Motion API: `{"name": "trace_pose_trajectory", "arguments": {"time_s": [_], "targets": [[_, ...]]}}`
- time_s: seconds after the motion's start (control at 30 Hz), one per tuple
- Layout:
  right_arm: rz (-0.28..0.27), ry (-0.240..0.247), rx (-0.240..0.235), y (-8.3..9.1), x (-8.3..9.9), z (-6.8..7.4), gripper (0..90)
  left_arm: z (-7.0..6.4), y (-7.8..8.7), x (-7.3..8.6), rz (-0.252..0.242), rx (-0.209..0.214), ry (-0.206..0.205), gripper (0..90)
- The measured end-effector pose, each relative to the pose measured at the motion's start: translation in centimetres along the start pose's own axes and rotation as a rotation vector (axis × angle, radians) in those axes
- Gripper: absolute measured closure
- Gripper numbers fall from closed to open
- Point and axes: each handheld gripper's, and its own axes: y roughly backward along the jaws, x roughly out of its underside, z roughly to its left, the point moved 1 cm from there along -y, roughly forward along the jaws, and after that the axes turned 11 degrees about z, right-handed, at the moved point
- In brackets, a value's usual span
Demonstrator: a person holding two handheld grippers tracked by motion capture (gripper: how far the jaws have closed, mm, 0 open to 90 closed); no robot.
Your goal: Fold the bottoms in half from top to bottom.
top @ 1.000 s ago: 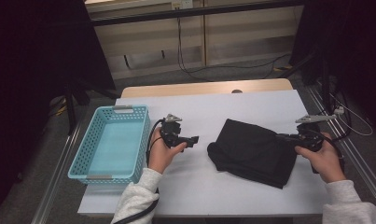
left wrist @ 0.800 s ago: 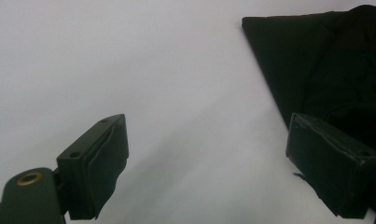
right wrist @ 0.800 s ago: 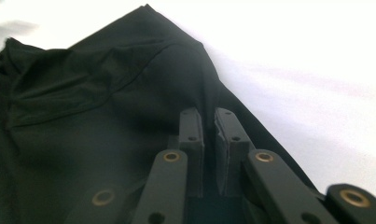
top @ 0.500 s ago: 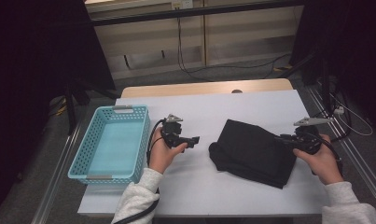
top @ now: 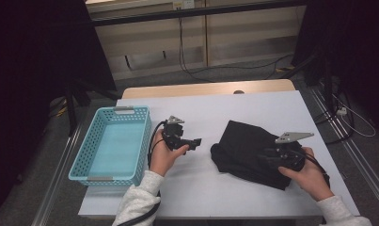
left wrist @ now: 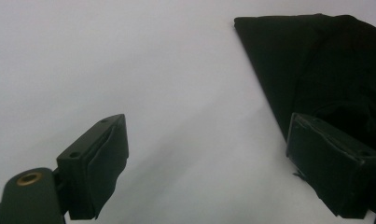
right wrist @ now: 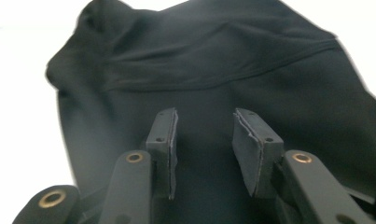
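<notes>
A black cloth [top: 243, 143] lies crumpled on the white table [top: 206, 113], right of centre. My right gripper [top: 266, 157] hovers low over the cloth's near right part, jaws pointing left. In the right gripper view the jaws [right wrist: 205, 128] stand a little apart over the cloth [right wrist: 199, 60] with nothing between them. My left gripper [top: 198, 141] is held over bare table left of the cloth, pointing toward it. Its jaws [left wrist: 209, 135] are wide open, with the cloth's [left wrist: 325, 70] edge just beyond the right jaw.
A light blue plastic basket [top: 83, 150] sits with nothing in it at the table's left side. A wooden strip [top: 206, 88] runs along the table's far edge. Cables lie on the floor beyond and to the right.
My right gripper has moved left and nearer, from the cloth's right edge onto the cloth. The left gripper has stayed in place.
</notes>
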Motion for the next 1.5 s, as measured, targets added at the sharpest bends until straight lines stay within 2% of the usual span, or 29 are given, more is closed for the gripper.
{"name": "trace_pose_trajectory", "arguments": {"time_s": [0.1, 0.2, 0.27, 0.33, 0.4, 0.43, 0.5, 0.67, 0.77, 0.97, 1.07, 1.1, 1.13, 1.2, 1.23, 1.27, 1.33, 1.43, 1.5], "targets": [[-0.008, 0.021, -0.031, 0.1, 0.4, 1.3, 61.9, 0.0, 0.1, 0.1, -0.006, -0.007, 0.000, 12.9], [0.007, 0.055, -0.026, 0.0, 0.8, 2.2, 63.7, 0.0, 0.2, 0.1, -0.004, -0.005, 0.000, 12.9], [0.035, 0.065, -0.011, -0.6, 1.1, 2.1, 65.9, 0.0, 0.2, 0.1, -0.002, -0.001, 0.000, 12.9], [0.051, 0.060, -0.018, -0.9, 1.4, 2.0, 71.1, -0.1, 0.2, 0.1, -0.001, 0.000, -0.003, 12.9], [0.050, 0.073, -0.019, -0.9, 1.4, 1.8, 84.4, -0.1, 0.2, 0.1, -0.002, 0.000, -0.001, 12.9], [0.054, 0.069, -0.022, -0.9, 1.4, 1.6, 88.0, -0.1, 0.1, 0.1, -0.005, -0.002, -0.002, 12.9], [0.053, 0.064, -0.027, -0.7, 1.5, 1.3, 90.0, -0.1, 0.1, 0.1, 0.001, -0.002, -0.005, 12.9], [0.052, 0.070, -0.035, 0.4, 1.5, 1.0, 90.0, -0.1, 0.1, 0.0, -0.003, 0.004, -0.004, 12.9], [0.043, 0.089, -0.022, 1.4, 1.7, 0.9, 90.0, -0.1, 0.2, 0.0, -0.001, 0.008, -0.004, 12.9], [0.024, 0.078, -0.005, 3.6, 3.3, 0.3, 90.0, -0.3, 0.0, 0.0, -0.001, 0.006, -0.006, 12.9], [0.036, 0.069, 0.001, 3.8, 4.2, -0.1, 90.0, -0.5, -0.2, 0.0, 0.005, 0.005, -0.013, 12.9], [0.035, 0.065, 0.008, 3.7, 4.5, -0.3, 88.4, -0.6, -0.2, 0.0, 0.004, 0.003, -0.015, 12.9], [0.034, 0.058, 0.008, 3.7, 4.6, -0.3, 82.0, -0.7, -0.3, 0.0, 0.005, 0.008, -0.015, 12.9], [0.024, 0.048, 0.025, 3.7, 4.5, -0.6, 77.9, -0.8, -0.4, 0.0, 0.014, 0.006, -0.021, 12.9], [0.009, 0.041, 0.027, 3.8, 4.3, -0.7, 72.0, -0.8, -0.5, 0.0, 0.017, 0.007, -0.024, 12.9], [-0.007, 0.021, 0.037, 3.8, 4.1, -0.9, 70.6, -0.9, -0.6, 0.0, 0.014, 0.009, -0.019, 12.9], [-0.021, 0.012, 0.047, 3.7, 3.6, -1.4, 70.0, -0.9, -0.7, 0.0, 0.019, 0.009, -0.022, 12.9], [-0.044, -0.032, 0.097, 3.4, 2.9, -2.9, 65.7, -0.9, -0.8, 0.0, 0.023, 0.006, -0.027, 12.9], [-0.064, -0.057, 0.144, 3.2, 2.4, -4.0, 66.3, -0.9, -0.8, 0.0, 0.024, 0.007, -0.028, 12.9]]}}
